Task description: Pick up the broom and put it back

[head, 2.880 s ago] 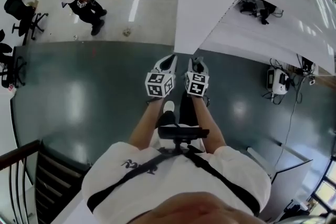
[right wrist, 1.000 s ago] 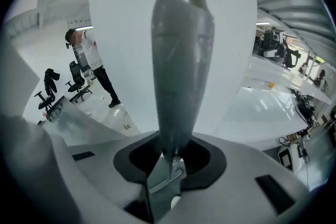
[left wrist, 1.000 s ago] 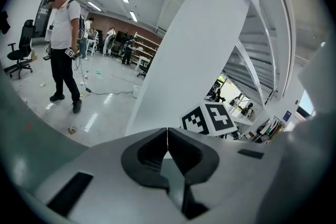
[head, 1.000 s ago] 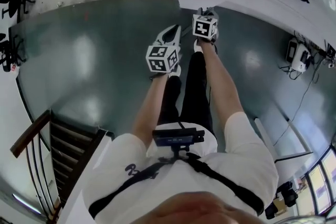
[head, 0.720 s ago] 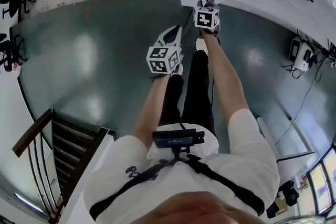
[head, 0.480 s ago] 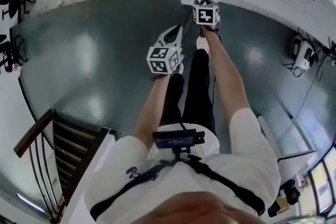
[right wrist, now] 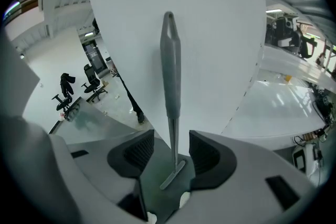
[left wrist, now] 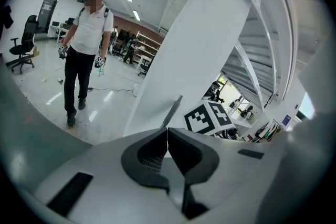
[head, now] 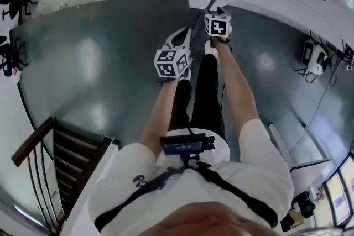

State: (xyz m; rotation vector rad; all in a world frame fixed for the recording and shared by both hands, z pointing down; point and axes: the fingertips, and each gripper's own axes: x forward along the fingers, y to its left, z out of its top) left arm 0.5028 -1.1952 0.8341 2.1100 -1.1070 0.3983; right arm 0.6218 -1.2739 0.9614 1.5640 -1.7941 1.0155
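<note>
Against the white panel [right wrist: 210,34] the broom [right wrist: 170,71] leans upright, so I judge it put back. My right gripper [right wrist: 172,150] has just been opening, jaws apart around the handle without pressing it. My left gripper [left wrist: 167,139] is closed, empty. Only backing away remains.

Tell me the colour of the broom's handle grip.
The broom's grip is grey; clearest in the right gripper view.

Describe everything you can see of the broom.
The broom has a grey plastic grip with a hanging hole at the top, a thin metal shaft, and a narrow flat head on the dark floor. It stands almost upright before the white panel, between the jaws of the right claw, which have just been opening and do not touch it.
</note>
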